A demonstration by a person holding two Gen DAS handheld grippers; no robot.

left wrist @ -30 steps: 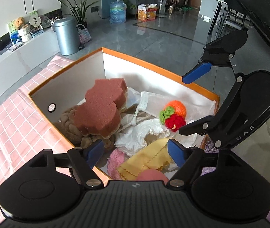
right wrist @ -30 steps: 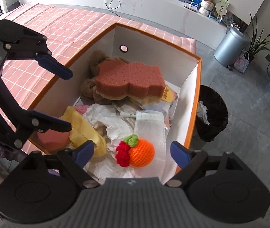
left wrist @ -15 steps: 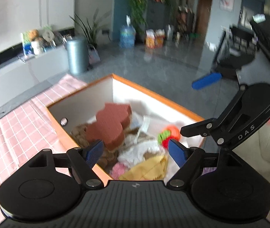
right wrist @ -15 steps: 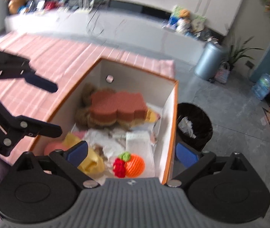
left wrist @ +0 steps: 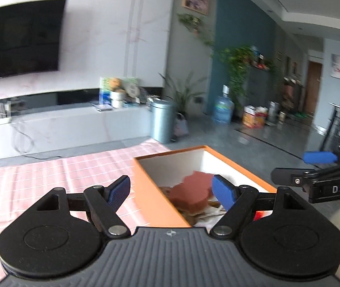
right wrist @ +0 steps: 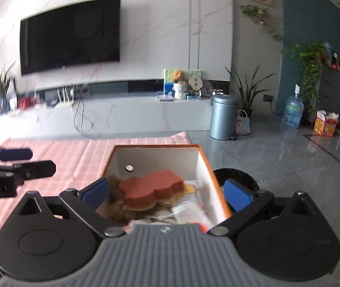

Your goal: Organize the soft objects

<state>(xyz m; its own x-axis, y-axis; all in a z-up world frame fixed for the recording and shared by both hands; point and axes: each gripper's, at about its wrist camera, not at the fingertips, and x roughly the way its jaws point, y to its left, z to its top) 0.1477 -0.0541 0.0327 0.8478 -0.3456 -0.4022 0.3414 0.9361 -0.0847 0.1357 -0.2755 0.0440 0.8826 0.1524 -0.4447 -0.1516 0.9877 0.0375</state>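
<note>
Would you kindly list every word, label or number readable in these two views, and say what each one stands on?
"DAS": white letters on the black body of the right gripper, seen from the left wrist view.
Lettering on the left gripper body: too blurred to read.
Round sign on the TV console: too small to read.
Water jug label: blurred, unreadable.

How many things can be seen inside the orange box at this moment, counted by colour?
Reddish-brown: 1, the sponge
Brown: 1, the plush toy
White: 1, the crumpled cloth
Yellow: 1, a small piece behind the sponge
Total: 4 seen in the orange box; the grippers hide the rest.
</note>
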